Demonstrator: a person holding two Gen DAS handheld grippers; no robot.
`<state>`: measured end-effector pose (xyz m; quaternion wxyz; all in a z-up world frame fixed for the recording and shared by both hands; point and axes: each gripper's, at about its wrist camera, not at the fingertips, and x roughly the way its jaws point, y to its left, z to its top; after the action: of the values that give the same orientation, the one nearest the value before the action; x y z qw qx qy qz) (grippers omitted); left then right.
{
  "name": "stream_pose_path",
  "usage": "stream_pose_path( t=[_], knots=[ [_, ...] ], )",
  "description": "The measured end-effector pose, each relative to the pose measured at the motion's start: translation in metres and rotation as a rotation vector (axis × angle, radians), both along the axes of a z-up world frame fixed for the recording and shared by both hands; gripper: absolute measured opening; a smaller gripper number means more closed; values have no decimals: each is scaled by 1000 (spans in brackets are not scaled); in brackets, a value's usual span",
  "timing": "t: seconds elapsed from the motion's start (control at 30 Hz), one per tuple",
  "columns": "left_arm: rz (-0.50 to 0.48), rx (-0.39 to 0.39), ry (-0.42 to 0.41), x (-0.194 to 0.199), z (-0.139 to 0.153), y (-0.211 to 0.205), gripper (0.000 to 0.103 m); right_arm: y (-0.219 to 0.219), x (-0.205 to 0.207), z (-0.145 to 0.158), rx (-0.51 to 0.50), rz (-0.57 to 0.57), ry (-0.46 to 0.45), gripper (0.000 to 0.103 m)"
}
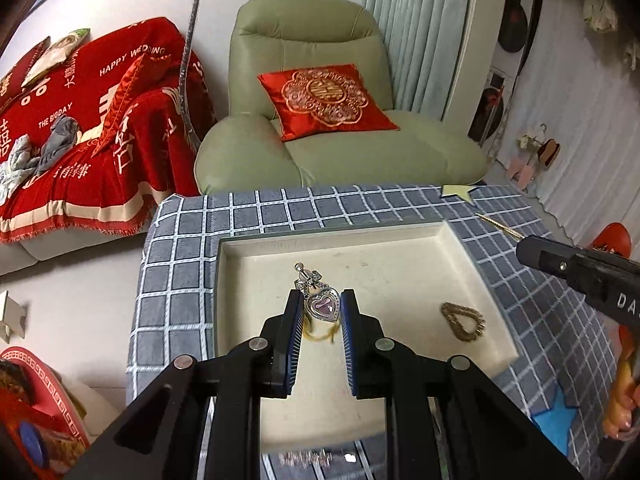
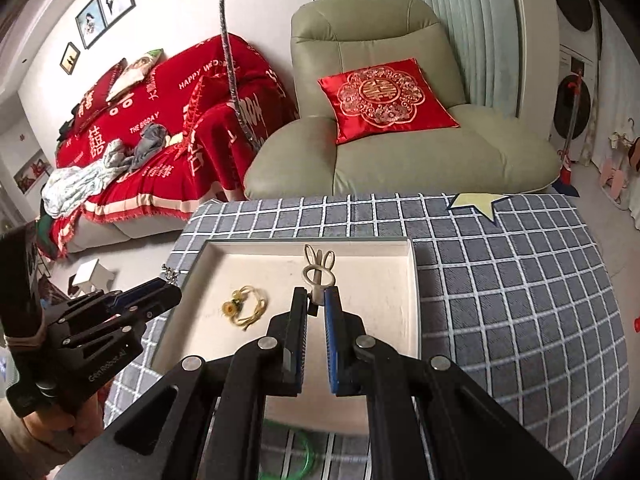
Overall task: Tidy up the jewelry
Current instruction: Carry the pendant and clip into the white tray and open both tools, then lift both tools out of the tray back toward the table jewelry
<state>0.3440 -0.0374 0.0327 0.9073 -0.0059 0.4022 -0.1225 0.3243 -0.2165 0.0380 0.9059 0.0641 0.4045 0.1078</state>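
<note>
A cream tray (image 1: 480, 280) lies on the checked blue cloth. In the left wrist view my left gripper (image 1: 322, 304) is shut on a silver heart pendant with a pink stone (image 1: 322, 306), held over the tray; a yellow cord piece (image 1: 320, 334) lies under it. A gold heart-shaped chain (image 1: 464, 322) lies in the tray to the right. In the right wrist view my right gripper (image 2: 317, 300) is shut on a cream bunny-eared hair clip (image 2: 318, 270) over the tray (image 2: 412, 280). A yellow flower bracelet (image 2: 246, 306) lies in the tray. The left gripper (image 2: 170, 286) shows at the tray's left edge.
A thin gold stick (image 1: 500, 226) and a pale star patch (image 1: 458, 192) are on the cloth behind the tray. A blue star patch (image 1: 556, 420) is at the front right. A green armchair (image 1: 340, 120) with a red cushion stands behind the table, a red-covered sofa (image 1: 80, 140) to the left.
</note>
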Motion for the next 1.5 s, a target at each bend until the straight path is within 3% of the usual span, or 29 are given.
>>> stream_pose_path(
  t=[0.3,0.63,0.77,0.9,0.97,1.03,1.07,1.3,1.33,1.37,1.4,1.43,1.5],
  knots=[
    [8,91,41,40,-45,-16,35,0,40,-52,8,-32,80,9],
    [15,171,60,51,-76,-21,35,-6,55,-103,8,-43,203,10],
    [31,165,79,54,-83,-20,35,-4,59,-115,-8,-36,253,10],
    [46,184,70,53,-81,-20,35,-2,57,-113,6,-40,252,13],
    [55,185,71,52,-81,-19,35,-5,54,-105,31,-44,236,22],
    [68,181,69,51,-80,-17,35,-6,49,-95,48,-42,210,46],
    [73,180,63,50,-80,-17,35,-6,45,-88,56,-39,192,49],
    [71,197,62,52,-79,-21,35,-12,17,-61,89,-58,136,51],
    [71,198,63,52,-78,-22,37,-14,13,-59,104,-63,133,51],
    [71,197,63,52,-77,-22,59,-16,9,-57,117,-65,133,51],
    [79,199,56,52,-75,-23,97,-18,6,-57,126,-67,134,51],
    [91,202,39,50,-72,-23,103,-20,2,-56,135,-71,136,51],
    [82,199,-1,46,-64,-24,103,-23,-1,-56,140,-77,135,51]
  ],
)
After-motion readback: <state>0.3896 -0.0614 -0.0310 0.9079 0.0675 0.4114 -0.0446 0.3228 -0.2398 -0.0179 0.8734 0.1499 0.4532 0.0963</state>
